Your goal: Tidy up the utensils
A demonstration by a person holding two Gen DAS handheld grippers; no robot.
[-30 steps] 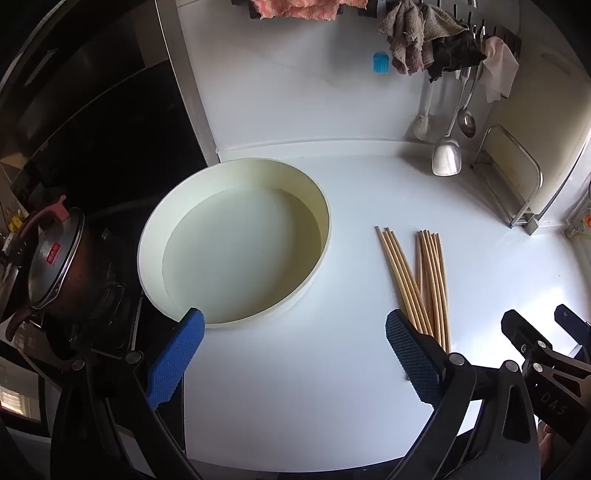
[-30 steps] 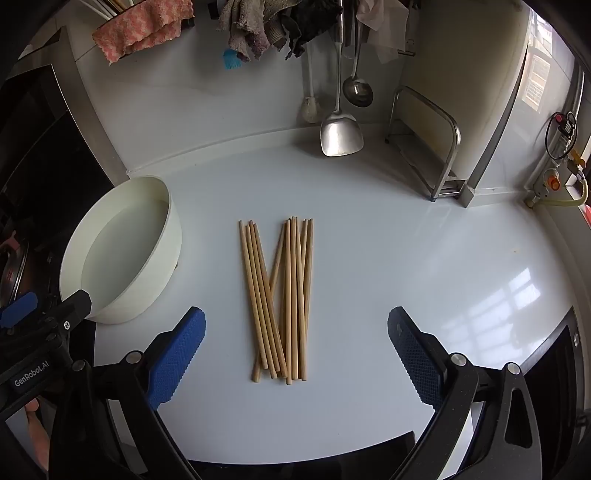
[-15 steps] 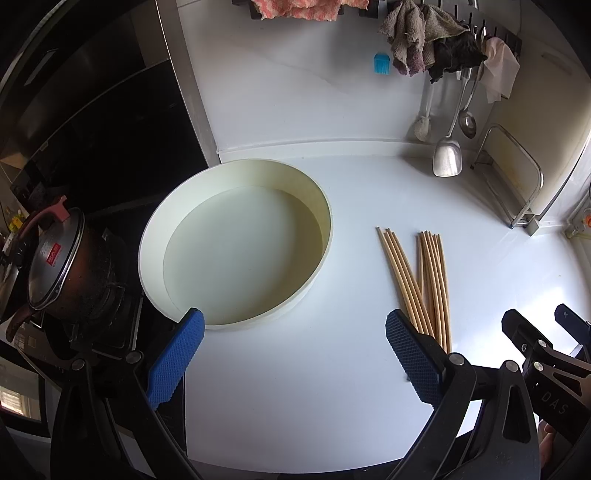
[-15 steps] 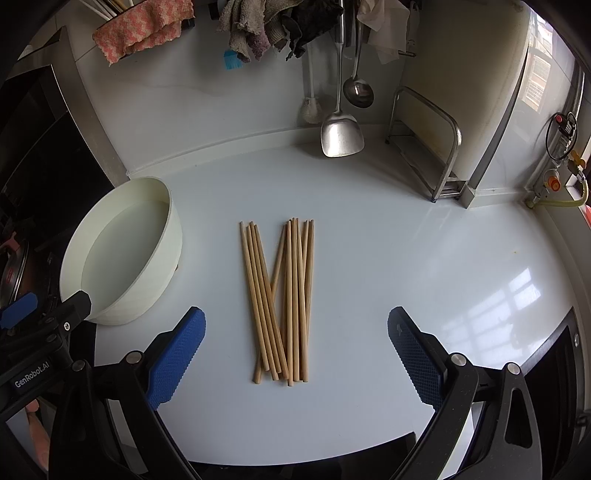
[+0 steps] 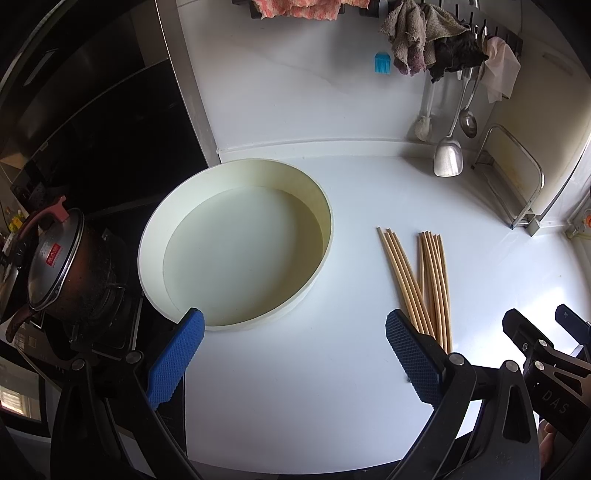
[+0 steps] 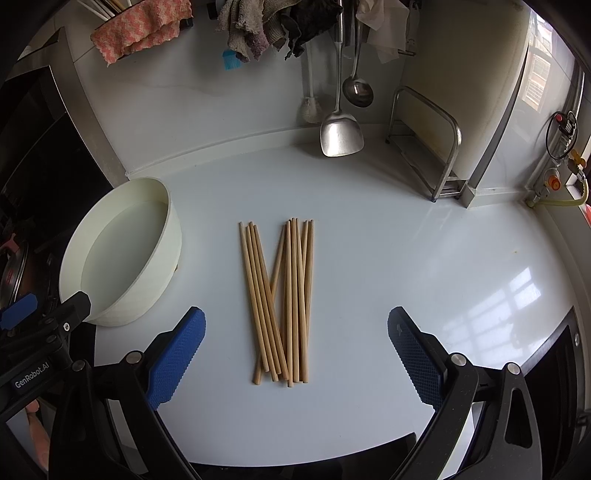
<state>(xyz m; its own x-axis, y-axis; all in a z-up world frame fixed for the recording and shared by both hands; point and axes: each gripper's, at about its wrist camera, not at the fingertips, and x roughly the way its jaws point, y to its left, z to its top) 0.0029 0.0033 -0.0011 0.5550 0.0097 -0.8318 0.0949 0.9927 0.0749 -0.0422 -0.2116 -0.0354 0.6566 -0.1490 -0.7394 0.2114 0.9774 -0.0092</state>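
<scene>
Several wooden chopsticks (image 6: 282, 299) lie in a loose bundle on the white counter, pointing away from me; in the left wrist view the chopsticks (image 5: 421, 277) sit to the right of a round cream basin (image 5: 236, 170). My right gripper (image 6: 295, 358) hovers open just short of the bundle's near ends, holding nothing. My left gripper (image 5: 293, 356) is open too, in front of the empty basin (image 6: 162, 229), with its right finger partly covering the chopsticks' near ends.
A dark pot with a glass lid (image 5: 62, 266) stands on the stove at the left. A metal spatula (image 6: 340, 136) and ladle (image 6: 357, 90) hang on the back wall under rags (image 6: 251, 33). A metal rack (image 6: 432, 147) stands back right.
</scene>
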